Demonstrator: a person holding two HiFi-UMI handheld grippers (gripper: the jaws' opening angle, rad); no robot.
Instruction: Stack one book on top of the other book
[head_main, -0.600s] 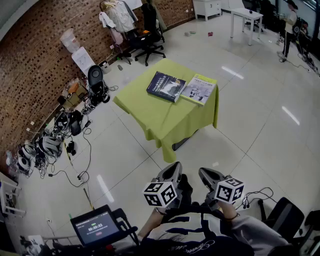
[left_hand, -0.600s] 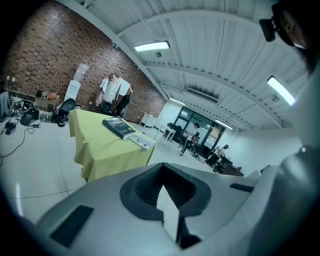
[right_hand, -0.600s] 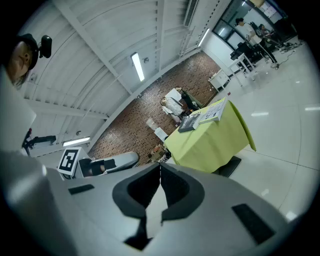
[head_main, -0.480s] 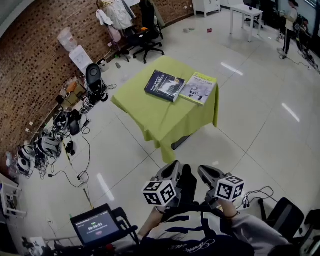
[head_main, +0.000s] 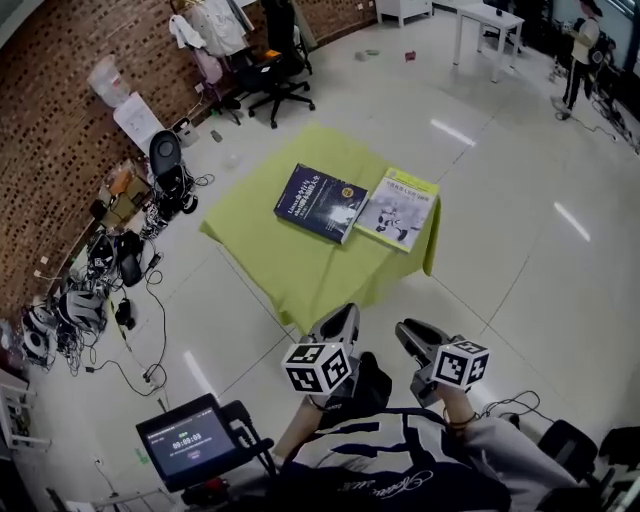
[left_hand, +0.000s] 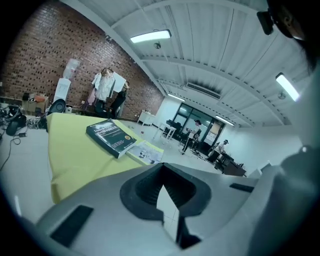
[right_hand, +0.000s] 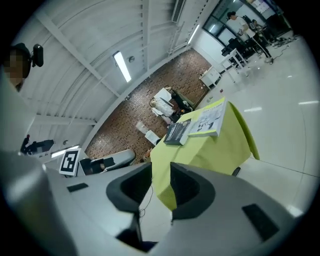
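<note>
A small table under a yellow-green cloth stands ahead of me on the floor. On it a dark blue book lies flat, and a light-covered book lies flat against its right side, near the table's right edge. Both grippers hang close to my body, well short of the table. The left gripper has its fingertips together, with nothing held. A narrow empty gap shows between the jaws of the right gripper. Both gripper views show the two books far off.
Cables, bags and gear litter the floor along the brick wall at the left. A black office chair stands behind the table. A timer screen sits at my lower left. A white table and a person are far right.
The table and books have come nearer and sit lower in the head view. Both grippers keep the same pose in front of my body.
</note>
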